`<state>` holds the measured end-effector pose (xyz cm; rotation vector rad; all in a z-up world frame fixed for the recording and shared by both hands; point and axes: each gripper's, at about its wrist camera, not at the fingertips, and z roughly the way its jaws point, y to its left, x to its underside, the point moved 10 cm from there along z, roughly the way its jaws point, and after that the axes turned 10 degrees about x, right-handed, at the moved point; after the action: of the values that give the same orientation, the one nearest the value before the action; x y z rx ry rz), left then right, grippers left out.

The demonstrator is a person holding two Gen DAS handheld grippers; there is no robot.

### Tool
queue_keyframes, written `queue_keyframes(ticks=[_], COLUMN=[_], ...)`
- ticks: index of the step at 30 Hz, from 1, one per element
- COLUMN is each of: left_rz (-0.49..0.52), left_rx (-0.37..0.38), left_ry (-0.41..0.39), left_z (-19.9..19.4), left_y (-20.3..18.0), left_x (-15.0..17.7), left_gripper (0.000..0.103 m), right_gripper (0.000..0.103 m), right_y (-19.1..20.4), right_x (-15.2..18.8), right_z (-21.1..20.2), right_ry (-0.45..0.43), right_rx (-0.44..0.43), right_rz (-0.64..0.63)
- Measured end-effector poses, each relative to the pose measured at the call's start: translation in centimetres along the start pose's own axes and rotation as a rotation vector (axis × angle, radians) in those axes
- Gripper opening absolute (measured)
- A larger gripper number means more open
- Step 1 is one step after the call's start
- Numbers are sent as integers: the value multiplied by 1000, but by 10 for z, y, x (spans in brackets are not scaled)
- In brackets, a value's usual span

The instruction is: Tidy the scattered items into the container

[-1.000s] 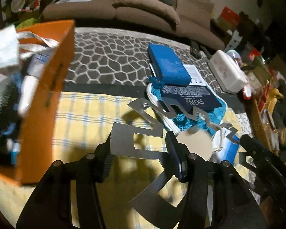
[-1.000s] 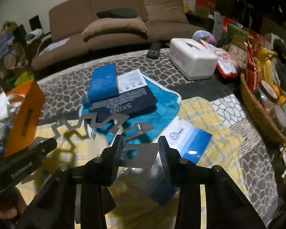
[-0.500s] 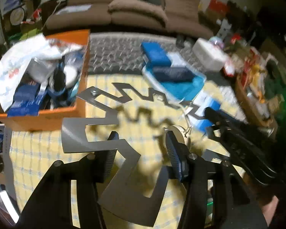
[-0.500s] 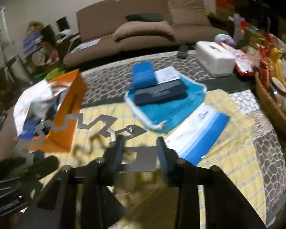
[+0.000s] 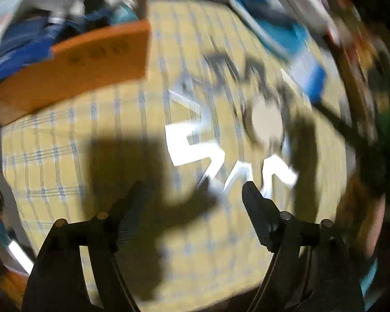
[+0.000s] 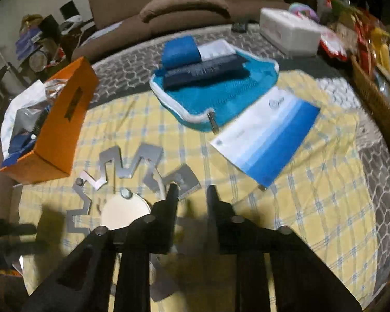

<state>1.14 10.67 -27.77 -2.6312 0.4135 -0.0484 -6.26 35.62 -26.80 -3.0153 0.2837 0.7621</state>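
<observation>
- The yellow checked cloth (image 6: 312,182) covered the near part of the surface and served as the reference for all positions below.
- A brown sofa (image 6: 184,2) stood beyond the far edge of the cloth.
- The orange box (image 6: 62,119), the container, sat at the cloth's left edge, already holding a white bag and blue packets. In the left wrist view the orange box (image 5: 72,65) appeared blurred at upper left.
- A teal mesh pouch (image 6: 221,96) lay at the far edge of the cloth, with a blue pack (image 6: 180,52) and a dark navy pack (image 6: 205,71) stacked on it.
- A blue-and-white booklet (image 6: 267,132) lay flat on the cloth, just beside the pouch on its right.
- A white tissue box (image 6: 288,31) stood well beyond the cloth, on the grey patterned cover.
- The zigzag metal strip (image 6: 127,166) lay on the cloth near the orange box, curled around a pale round disc (image 6: 124,212). The left wrist view showed the same zigzag metal strip (image 5: 195,145) and disc (image 5: 267,119), heavily blurred.
- The left gripper (image 5: 195,195) hovered above the cloth with its jaws spread wide and nothing between them.
- The right gripper (image 6: 191,191) was over the cloth at the strip's right end, jaws narrowly parted; the metal end sat by the left fingertip, and a grasp could not be confirmed.
</observation>
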Motion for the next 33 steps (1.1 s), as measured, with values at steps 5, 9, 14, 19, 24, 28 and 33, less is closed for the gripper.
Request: queue_keyframes(ticks=[5,9,14,19,24,28,33], left_rz=[-96,-145,-48,-51,-34,-50,-183], left_rx=[-86,-139,-244,-241,-259,-219,-115], left_ry=[-79,-101,-101,-76,-108,-122,-143], left_z=[-3,21,45,71,71,65,49], left_y=[39,44,22,17,12,10,35], left_x=[-10,-20,-39,-42,-41,-38,-37], left_gripper=[89,89,89,92,73,54,21], right_gripper=[65,77,79,62,46,39,31], right_y=[13,22,14,12,20,27,30], right_x=[16,27,37,39,35,28,18], right_z=[18,24,30,36,30,18,3], right_ry=[103,126,130,165,142,78,24], right_rx=[-7,98,147,33,7,14,-22], right_rz=[-34,-159,-170,-93,-95,-129,-120])
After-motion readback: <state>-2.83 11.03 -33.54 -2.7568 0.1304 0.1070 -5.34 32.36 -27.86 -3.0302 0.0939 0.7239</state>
